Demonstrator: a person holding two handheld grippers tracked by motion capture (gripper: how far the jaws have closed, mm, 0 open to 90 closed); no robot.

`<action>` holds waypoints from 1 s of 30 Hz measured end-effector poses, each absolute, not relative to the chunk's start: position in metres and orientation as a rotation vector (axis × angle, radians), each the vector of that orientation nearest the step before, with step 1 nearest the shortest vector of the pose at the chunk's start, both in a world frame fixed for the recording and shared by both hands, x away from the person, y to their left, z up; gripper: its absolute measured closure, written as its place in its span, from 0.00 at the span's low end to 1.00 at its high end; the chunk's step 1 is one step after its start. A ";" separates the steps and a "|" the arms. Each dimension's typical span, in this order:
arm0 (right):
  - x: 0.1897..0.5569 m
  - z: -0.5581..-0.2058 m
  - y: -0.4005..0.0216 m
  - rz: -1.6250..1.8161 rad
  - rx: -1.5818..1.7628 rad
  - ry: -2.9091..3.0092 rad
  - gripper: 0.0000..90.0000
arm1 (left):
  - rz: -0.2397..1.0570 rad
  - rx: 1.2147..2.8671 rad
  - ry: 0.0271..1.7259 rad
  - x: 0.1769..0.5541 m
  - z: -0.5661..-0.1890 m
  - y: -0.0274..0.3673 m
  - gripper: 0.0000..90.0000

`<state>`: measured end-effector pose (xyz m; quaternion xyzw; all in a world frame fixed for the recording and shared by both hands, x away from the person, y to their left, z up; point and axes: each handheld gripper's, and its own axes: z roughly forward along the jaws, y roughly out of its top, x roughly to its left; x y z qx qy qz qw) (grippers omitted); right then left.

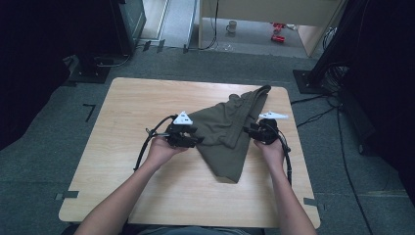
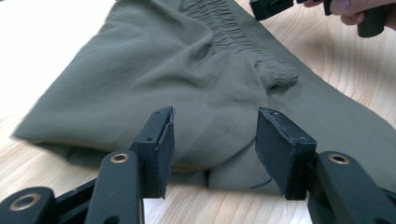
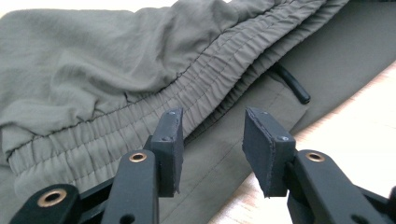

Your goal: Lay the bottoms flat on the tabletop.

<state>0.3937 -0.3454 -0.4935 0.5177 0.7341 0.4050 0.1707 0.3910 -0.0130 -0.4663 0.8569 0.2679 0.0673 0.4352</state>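
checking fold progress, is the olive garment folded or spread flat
Folded: the olive garment lies doubled into a rough triangle, its elastic waistband layered over more fabric.

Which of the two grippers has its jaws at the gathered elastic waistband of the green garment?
The right gripper: its open jaws face the elastic waistband. The left gripper faces a smooth folded edge of the garment instead.
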 end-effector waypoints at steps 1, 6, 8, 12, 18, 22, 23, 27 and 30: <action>0.394 -0.494 -0.345 1.149 1.464 2.089 0.66 | 0.165 2.138 0.661 0.392 -0.467 -0.015 0.52; 0.391 -0.497 -0.342 1.146 1.443 2.098 0.70 | 0.163 2.150 0.641 0.395 -0.471 -0.027 0.50; 0.390 -0.498 -0.341 1.132 1.443 2.104 0.70 | 0.148 2.156 0.638 0.397 -0.473 -0.034 0.50; 0.389 -0.500 -0.340 1.143 1.450 2.103 0.69 | 0.143 2.167 0.625 0.397 -0.477 -0.045 0.47; 0.388 -0.508 -0.336 1.121 1.436 2.132 0.68 | 0.165 2.226 0.607 0.402 -0.488 -0.057 0.46; 0.390 -0.512 -0.335 1.123 1.430 2.137 0.68 | 0.178 2.252 0.602 0.404 -0.496 -0.058 0.52; 0.390 -0.512 -0.335 1.131 1.434 2.134 0.68 | 0.177 2.256 0.604 0.405 -0.497 -0.058 0.56; 0.391 -0.514 -0.335 1.140 1.444 2.140 0.67 | 0.199 2.289 0.588 0.404 -0.500 -0.060 0.72; 0.390 -0.516 -0.333 1.146 1.444 2.143 0.66 | 0.180 2.312 0.602 0.404 -0.502 -0.061 0.81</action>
